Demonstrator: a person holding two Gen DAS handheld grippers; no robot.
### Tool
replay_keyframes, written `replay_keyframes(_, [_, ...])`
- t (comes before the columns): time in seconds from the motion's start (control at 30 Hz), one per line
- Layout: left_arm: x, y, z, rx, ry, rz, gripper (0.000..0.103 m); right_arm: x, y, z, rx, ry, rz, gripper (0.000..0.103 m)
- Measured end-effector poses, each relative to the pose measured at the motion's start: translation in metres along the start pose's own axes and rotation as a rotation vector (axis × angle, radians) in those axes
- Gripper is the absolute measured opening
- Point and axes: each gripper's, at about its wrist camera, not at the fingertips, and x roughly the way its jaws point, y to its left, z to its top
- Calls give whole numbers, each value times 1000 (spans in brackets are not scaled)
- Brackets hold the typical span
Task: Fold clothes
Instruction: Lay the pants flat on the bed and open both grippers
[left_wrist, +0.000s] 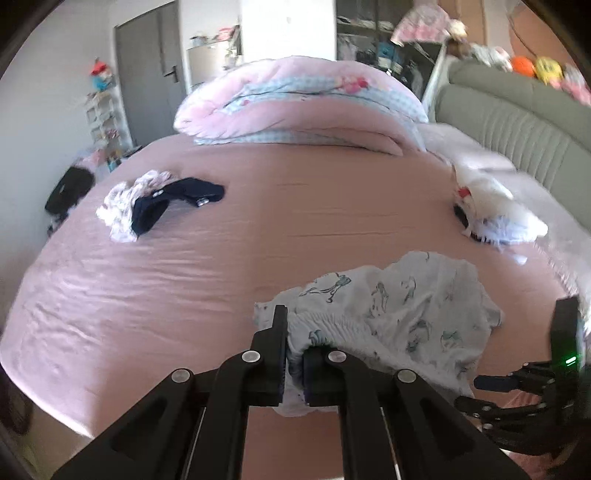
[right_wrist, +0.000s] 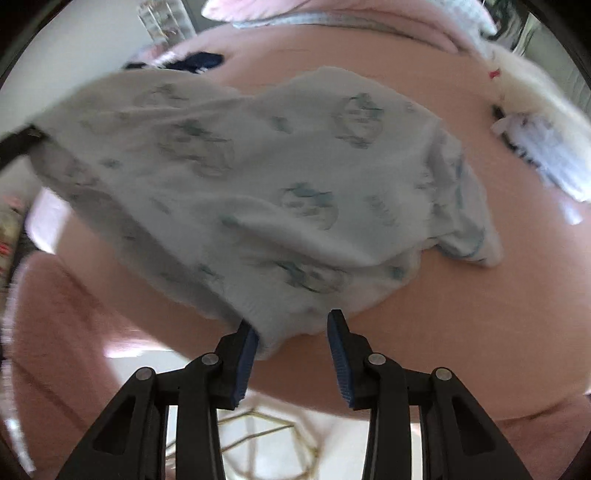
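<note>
Left tool (left_wrist: 294, 332) pinches the printed garment (left_wrist: 399, 306); right tool (right_wrist: 291, 325) spread, its blurred hem between.

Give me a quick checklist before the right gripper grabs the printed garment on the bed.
1. Left gripper shut on the garment: ok, the gathered waistband is pinched between its fingers.
2. Right gripper open: ok, there is a clear gap between the pads.
3. Cloth between the right pads: not ok, only the hem touches the left pad.
4. Garment spread flat: not ok, bunched and partly lifted.
5. Bed free around the garment: ok, the other clothes lie apart.
</note>
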Motion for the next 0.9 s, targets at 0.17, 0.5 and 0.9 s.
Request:
replay_keyframes(0.17, [-24,1,2,-23,-48,-57,5,-6,-22,7,137,-61,-5,47])
replay_keyframes(0.5, [-95,0,64,29,-235,-131,5,-166,-30,79,52,-465,-30,7])
replay_keyframes(0.9, [-160,-2,150,95,-348,-119,7,-340,-14,133,-36,-850,72,7])
